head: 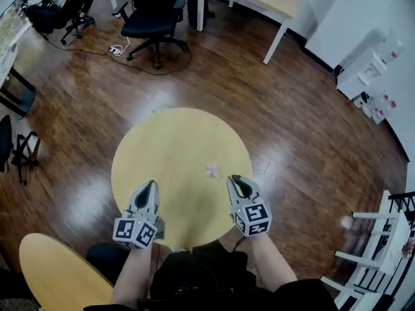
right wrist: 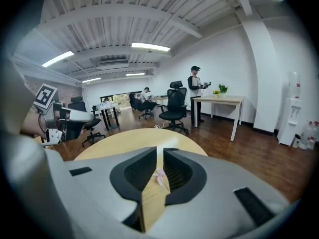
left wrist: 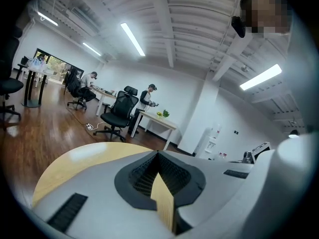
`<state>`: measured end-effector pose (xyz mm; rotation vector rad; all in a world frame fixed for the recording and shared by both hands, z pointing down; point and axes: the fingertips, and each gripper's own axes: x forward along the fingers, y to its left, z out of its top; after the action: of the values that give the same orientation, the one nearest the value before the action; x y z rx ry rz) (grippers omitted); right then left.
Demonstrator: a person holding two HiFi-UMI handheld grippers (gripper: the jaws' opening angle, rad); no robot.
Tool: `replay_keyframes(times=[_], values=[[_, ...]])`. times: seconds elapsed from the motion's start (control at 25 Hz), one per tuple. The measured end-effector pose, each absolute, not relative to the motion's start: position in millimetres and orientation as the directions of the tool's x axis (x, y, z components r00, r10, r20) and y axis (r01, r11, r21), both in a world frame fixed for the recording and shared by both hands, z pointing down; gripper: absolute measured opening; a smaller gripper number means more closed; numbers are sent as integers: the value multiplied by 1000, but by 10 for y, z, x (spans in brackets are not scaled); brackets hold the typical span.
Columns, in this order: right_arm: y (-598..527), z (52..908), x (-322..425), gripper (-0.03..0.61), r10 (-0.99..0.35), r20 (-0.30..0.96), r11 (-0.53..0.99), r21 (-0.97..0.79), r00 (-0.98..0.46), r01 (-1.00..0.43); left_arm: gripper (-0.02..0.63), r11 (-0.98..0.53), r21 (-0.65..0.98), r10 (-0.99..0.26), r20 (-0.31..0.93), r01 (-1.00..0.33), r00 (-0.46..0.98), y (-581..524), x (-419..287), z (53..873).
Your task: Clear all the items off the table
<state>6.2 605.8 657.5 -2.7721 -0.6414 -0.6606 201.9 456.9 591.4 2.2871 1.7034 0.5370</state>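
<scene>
**Operator:** What is left to clear?

**Inspector:** One item is noted. A crumpled paper scrap [head: 212, 170] lies flat on the round table [head: 168, 141], on the half of the top nearest you and inside the rim. I see nothing else on that top, so I judge the task to be down to this single piece.

**Operator:** How do my tongs stand?

**Inspector:** Your right gripper [head: 235, 179] is barely parted, with a narrow slit between the tips and nothing pinched. In the right gripper view the scrap shows through that slit, lying on the table beyond the tips and clear of the pads. Your left gripper [head: 152, 184] has its tips together and holds nothing; only bare table top shows behind them.

**Operator:** Why are they held like that?

**Inspector:** In my judgement the right gripper is lined up on the scrap for the pick, since it stands nearest to it. The left has no item before it and is only kept ready at the table's near edge.

**Operator:** And my pose?

**Inspector:** Your left forearm [head: 133, 271] and right forearm [head: 272, 264] both reach forward over the table's near rim, side by side and apart. The right gripper tilts nose-down toward the top, while the left lies closer to level. A wider slit looks necessary before the pads can straddle the scrap, because paper this light may skid off across the table if it is nudged.
</scene>
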Motion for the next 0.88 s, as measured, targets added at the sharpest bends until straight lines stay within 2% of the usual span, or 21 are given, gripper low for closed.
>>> replay_keyframes(times=[0.08, 0.16, 0.28, 0.36, 0.72, 0.8, 0.88], values=[[6057, 6675, 90, 44, 341, 498, -885, -117, 798, 451, -9, -303, 412, 952, 162, 859, 258, 4597, 2005, 5958], [6043, 6768, 121, 131, 317, 527, -889, -124, 789, 440, -9, -317, 414, 947, 182, 854, 263, 4596, 2015, 6018], [6035, 6889, 173, 132, 289, 559, -898, -123, 777, 422, -9, -345, 411, 937, 201, 844, 286, 4567, 2070, 6068], [6050, 6977, 208, 193, 265, 584, -905, -125, 768, 407, -9, -357, 415, 933, 206, 837, 295, 4565, 2092, 6080], [6188, 7413, 434, 196, 196, 688, -924, -109, 699, 367, -9, -445, 415, 887, 327, 794, 327, 4556, 2262, 6427], [6167, 7541, 483, 259, 165, 715, -929, -119, 680, 351, -9, -450, 414, 884, 334, 792, 328, 4548, 2258, 6460], [6128, 7664, 499, 259, 144, 739, -932, -122, 659, 341, -9, -451, 411, 883, 336, 793, 328, 4525, 2225, 6478]])
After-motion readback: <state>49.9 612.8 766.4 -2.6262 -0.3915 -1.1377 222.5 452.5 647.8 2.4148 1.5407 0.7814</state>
